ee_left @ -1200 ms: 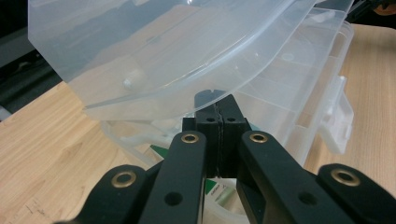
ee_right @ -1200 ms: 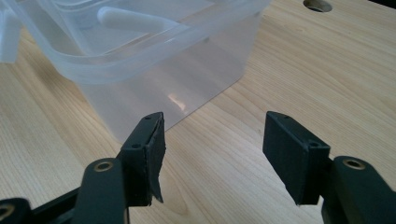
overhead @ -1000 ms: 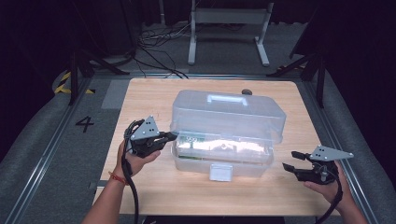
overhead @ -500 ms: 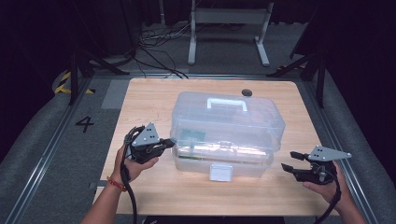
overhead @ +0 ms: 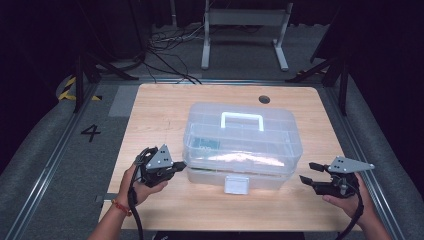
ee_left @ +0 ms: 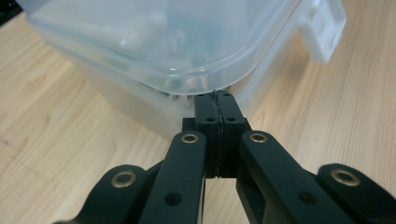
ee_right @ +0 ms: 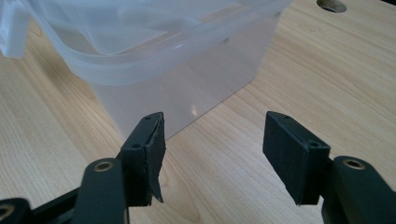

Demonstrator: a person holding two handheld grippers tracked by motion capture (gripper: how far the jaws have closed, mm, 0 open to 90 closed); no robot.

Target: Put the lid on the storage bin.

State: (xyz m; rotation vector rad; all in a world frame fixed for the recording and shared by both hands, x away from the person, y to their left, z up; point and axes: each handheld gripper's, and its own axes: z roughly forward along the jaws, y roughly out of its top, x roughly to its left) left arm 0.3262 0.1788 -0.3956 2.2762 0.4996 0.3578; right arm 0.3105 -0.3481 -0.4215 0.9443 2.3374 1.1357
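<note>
A clear plastic storage box (overhead: 242, 142) with a white handle (overhead: 242, 120) and a white front latch (overhead: 236, 184) stands in the middle of the wooden table (overhead: 160, 107). My left gripper (overhead: 181, 165) is shut with nothing in it, its tips just under the lid's rim at the box's front left corner (ee_left: 196, 86). The pads (ee_left: 217, 109) press flat together. My right gripper (overhead: 306, 172) is open, a short way off the box's right end (ee_right: 187, 93), with bare table between its fingers (ee_right: 149, 140).
A round cable hole (overhead: 264, 99) lies in the table behind the box. A grey frame (overhead: 245, 30) and cables stand on the dark floor beyond the table. A floor mark "4" (overhead: 90, 132) is at the left.
My left gripper has come down and a little nearer the box's front left corner, and the lid it held raised now rests shut on the box. The right gripper has stayed put.
</note>
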